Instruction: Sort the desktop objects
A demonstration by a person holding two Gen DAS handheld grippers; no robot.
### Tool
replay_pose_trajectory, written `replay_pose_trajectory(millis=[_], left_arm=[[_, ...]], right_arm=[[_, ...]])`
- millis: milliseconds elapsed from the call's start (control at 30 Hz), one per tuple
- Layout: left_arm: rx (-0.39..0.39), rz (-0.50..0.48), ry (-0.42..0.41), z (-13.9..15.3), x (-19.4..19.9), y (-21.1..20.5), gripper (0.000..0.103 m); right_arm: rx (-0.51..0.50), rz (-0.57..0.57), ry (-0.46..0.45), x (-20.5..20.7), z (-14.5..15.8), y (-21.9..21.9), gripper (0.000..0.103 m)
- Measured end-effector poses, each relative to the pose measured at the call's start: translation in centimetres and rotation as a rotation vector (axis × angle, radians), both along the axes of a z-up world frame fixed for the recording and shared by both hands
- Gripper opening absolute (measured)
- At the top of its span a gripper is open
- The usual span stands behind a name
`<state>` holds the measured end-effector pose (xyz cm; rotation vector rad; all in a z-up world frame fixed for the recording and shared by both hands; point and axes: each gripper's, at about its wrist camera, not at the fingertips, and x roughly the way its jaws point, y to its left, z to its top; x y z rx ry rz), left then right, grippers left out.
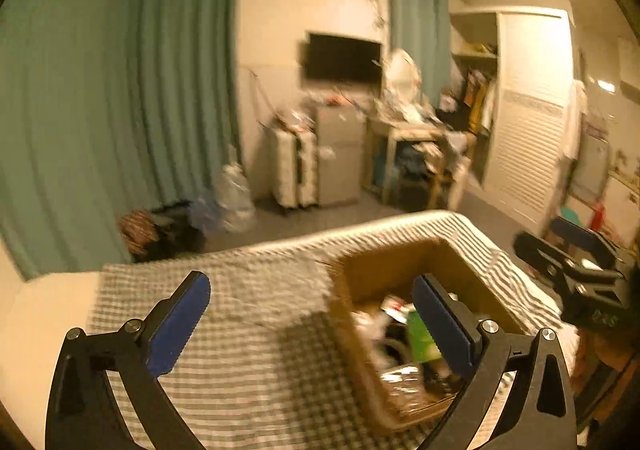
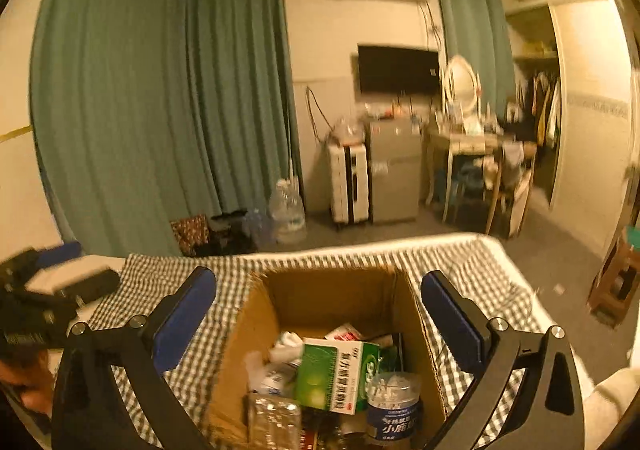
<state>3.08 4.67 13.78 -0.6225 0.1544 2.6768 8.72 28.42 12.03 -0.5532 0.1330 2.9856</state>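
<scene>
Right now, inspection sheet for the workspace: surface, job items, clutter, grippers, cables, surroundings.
Surface: checked cloth covering it, striped section at the right.
Job's things: open cardboard box holding a green medicine box, a blue-labelled bottle, a clear plastic pack and crumpled white wrappers.
Clutter: nothing seen on the cloth outside the box.
Grippers: left hand-held gripper open, empty; right hand-held gripper open, empty, over the box.
Cables: wire on the far wall, none on the surface.
Surroundings: green curtains, wall TV, small fridge, large water bottle, cluttered dressing table.
</scene>
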Motion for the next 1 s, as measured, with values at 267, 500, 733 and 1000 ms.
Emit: replay_pose_trajectory(millis=[267, 500, 733, 1000], left_arm=[[-0.007, 0.167, 0.070, 2.9, 3.7, -10.7, 0.103], [-0.013, 0.287, 0.063, 0.6, 3.0, -17.8, 0.103], [-0.038, 0.334, -0.045, -5.0, 0.1, -20.9, 0.103], [-0.028, 0.336, -0.118, -7.0, -1.7, -21.0, 0.103]], right_arm=[[0.091, 0.102, 0.077, 3.2, 4.0, -10.2, 0.103], [0.128, 0.171, 0.110, 4.0, 3.7, -17.9, 0.102], [0.117, 0.177, 0.010, 0.6, -0.4, -20.6, 0.103], [0.124, 0.172, -0.058, -1.7, -3.0, -21.3, 0.103]])
